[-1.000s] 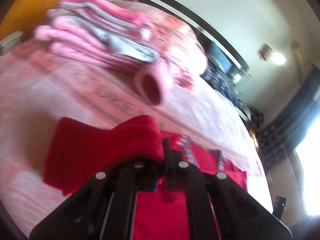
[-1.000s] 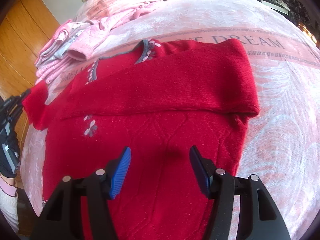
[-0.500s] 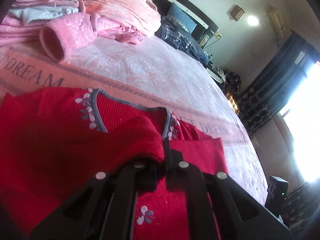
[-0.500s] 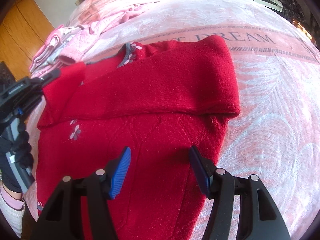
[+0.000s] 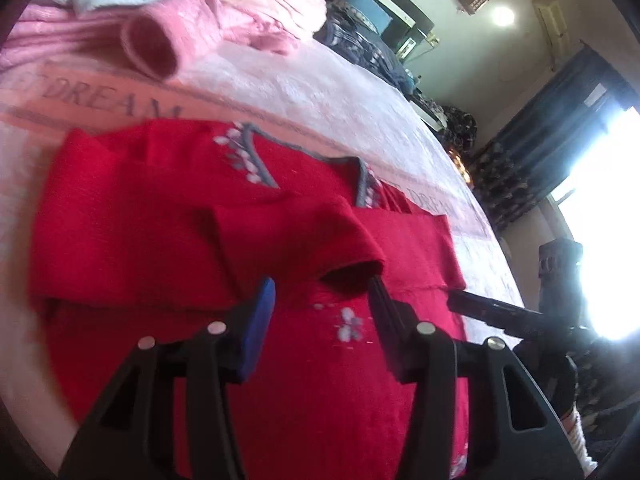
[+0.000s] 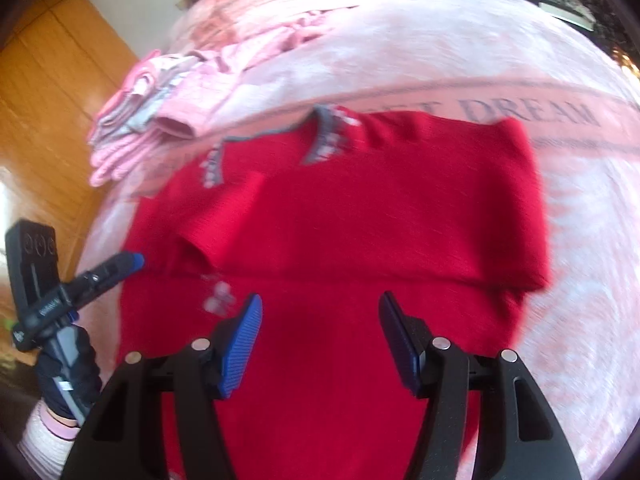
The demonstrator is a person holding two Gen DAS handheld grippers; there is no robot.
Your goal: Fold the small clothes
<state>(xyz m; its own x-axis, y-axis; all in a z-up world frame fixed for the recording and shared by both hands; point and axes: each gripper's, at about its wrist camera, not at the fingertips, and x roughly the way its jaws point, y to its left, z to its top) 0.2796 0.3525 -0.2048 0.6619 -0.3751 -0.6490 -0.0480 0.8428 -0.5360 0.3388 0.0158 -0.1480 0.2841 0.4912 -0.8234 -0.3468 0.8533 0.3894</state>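
A small red sweater [image 5: 140,232] with a grey flowered collar lies flat on the pink bedspread [image 5: 320,92]. Both sleeves are folded in across its chest. The left sleeve cuff [image 5: 352,272] lies loose just beyond my left gripper [image 5: 320,300], which is open with nothing between its blue pads. In the right wrist view the sweater [image 6: 400,216] fills the middle. My right gripper [image 6: 320,320] hovers open over its lower body, holding nothing. The left gripper [image 6: 120,264] shows at the sweater's left edge, held by a gloved hand [image 6: 68,364].
A stack of folded pink clothes [image 6: 132,136] and a loose pink garment [image 5: 160,40] lie beyond the collar. Dark bedding [image 5: 360,36] sits at the bed's head. A wooden wardrobe [image 6: 48,100] stands past the left edge. A bright window [image 5: 600,220] glares at the right.
My left gripper carried the left sleeve cuff across onto the chest, then opened and let it drop. The right gripper stayed open over the sweater's lower part.
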